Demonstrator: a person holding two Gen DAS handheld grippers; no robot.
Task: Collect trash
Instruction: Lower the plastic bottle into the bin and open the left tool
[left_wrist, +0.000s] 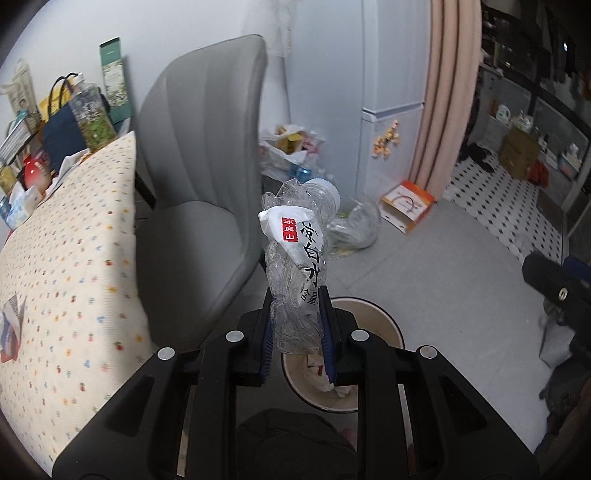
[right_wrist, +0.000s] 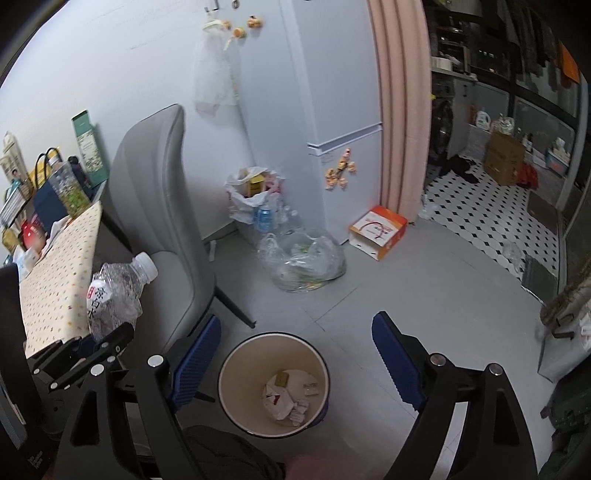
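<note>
Squashed bottle held over the bin

The left gripper (left_wrist: 297, 328) squeezes a crushed plastic bottle (left_wrist: 297, 254) tight between its blue pads, cap end up, right above the near rim of the round bin (right_wrist: 273, 384) on the floor. The right gripper (right_wrist: 295, 362) has its jaws spread wide with nothing in them, and the bin sits between them. Bits of paper lie at the bottom of the bin. A gray chair (right_wrist: 162, 206) stands just beside the bin

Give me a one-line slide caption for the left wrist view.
Left tongs grip a crushed water bottle above the trash bin beside a grey chair.
</note>
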